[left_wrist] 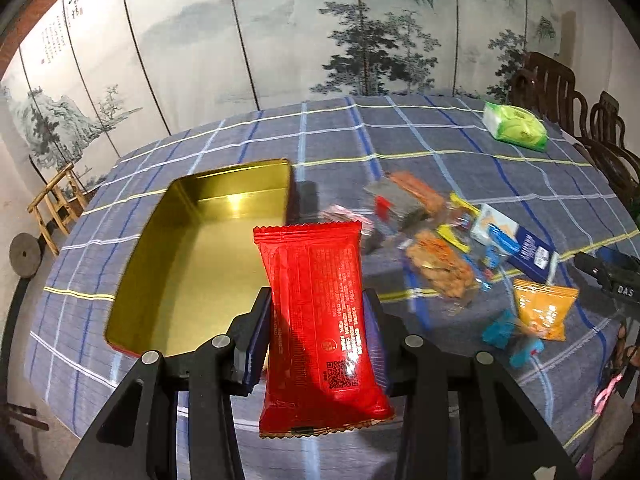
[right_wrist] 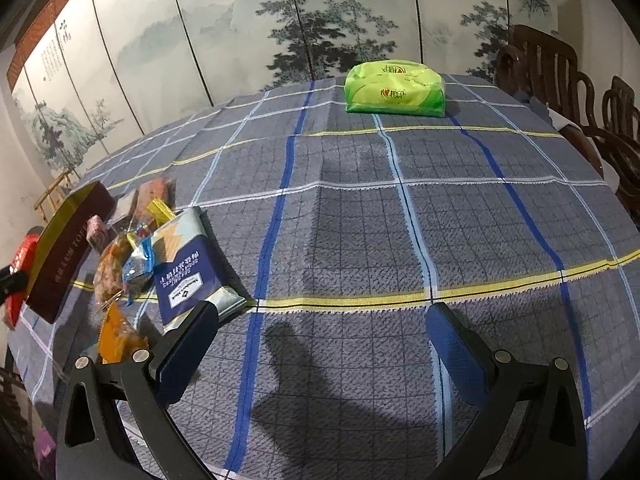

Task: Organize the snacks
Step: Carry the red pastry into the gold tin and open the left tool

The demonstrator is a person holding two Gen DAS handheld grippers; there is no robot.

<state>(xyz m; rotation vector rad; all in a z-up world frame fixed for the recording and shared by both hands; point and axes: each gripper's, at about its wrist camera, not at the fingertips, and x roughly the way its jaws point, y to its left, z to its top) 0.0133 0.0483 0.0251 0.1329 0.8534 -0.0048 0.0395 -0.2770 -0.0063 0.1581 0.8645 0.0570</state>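
My left gripper [left_wrist: 318,300] is shut on a red snack packet [left_wrist: 320,320], which stands upright between the pads above the table. Just beyond it to the left lies an open gold-lined tin [left_wrist: 200,248], with nothing in the part I can see. A heap of loose snacks [left_wrist: 448,248] lies to the right, with a blue-and-white packet [left_wrist: 520,248] and an orange packet [left_wrist: 544,312]. My right gripper [right_wrist: 320,320] is open over bare cloth; the blue-and-white packet [right_wrist: 184,268], the orange packet [right_wrist: 118,340] and the tin [right_wrist: 64,248] lie to its left.
A round table carries a grey-blue checked cloth [right_wrist: 360,220]. A green tissue pack [right_wrist: 394,88] sits at the far side. Dark wooden chairs [right_wrist: 560,80] stand at the right, a painted folding screen [left_wrist: 280,40] behind, and a small wooden stool [left_wrist: 56,204] at the left.
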